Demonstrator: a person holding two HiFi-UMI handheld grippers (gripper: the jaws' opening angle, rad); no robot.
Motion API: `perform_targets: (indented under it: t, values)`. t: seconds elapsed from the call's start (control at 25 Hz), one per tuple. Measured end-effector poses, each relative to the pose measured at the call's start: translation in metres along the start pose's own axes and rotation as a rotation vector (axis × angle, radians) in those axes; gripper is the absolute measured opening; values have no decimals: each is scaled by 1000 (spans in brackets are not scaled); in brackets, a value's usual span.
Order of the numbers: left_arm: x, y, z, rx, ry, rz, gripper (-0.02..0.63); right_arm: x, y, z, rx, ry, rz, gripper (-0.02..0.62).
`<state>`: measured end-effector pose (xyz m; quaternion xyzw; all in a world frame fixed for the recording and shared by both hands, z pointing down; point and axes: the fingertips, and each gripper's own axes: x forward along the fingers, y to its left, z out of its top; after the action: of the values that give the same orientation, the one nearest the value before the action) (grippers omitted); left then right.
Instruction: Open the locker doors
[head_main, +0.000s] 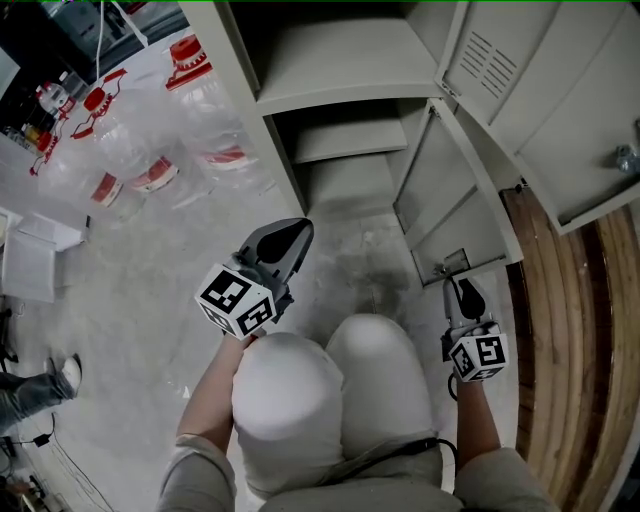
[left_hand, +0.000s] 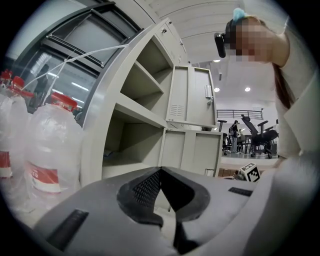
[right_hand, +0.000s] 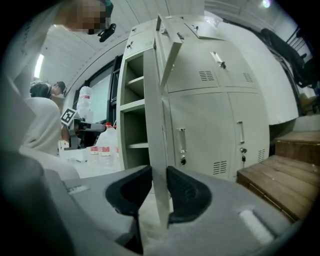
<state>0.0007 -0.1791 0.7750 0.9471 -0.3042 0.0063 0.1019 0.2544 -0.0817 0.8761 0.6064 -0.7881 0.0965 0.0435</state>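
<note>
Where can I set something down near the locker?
Free: the bare shelves, and the floor between them and the person's knees. Crowded: the left side, packed with water bottles; at right, the open lower door, gripped by the right gripper, blocks the way.

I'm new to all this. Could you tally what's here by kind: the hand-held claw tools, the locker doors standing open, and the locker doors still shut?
Hand-held grippers: 2, the left gripper and the right gripper
Open locker doors: 2, the upper door and the lower door
Closed locker doors: 4, shown in the right gripper view
Total: 8
</note>
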Motion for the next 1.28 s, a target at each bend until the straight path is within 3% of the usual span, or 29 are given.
perform_targets:
  t: [0.64, 0.92, 1.16, 1.28]
  values:
    - [-4, 4, -1, -11, -7, 7, -2, -1, -49, 4, -32, 20, -181, 94]
    - [-4, 9, -6, -23, -11, 14, -2, -17, -48, 27, -97, -37, -234, 207]
    - [-8, 29, -2, -28, -36, 57, -2, -38, -32, 22, -65, -10, -244, 195]
    - [-5, 32, -3, -27, -37, 56, -2, -33, -20, 21, -57, -12, -223, 120]
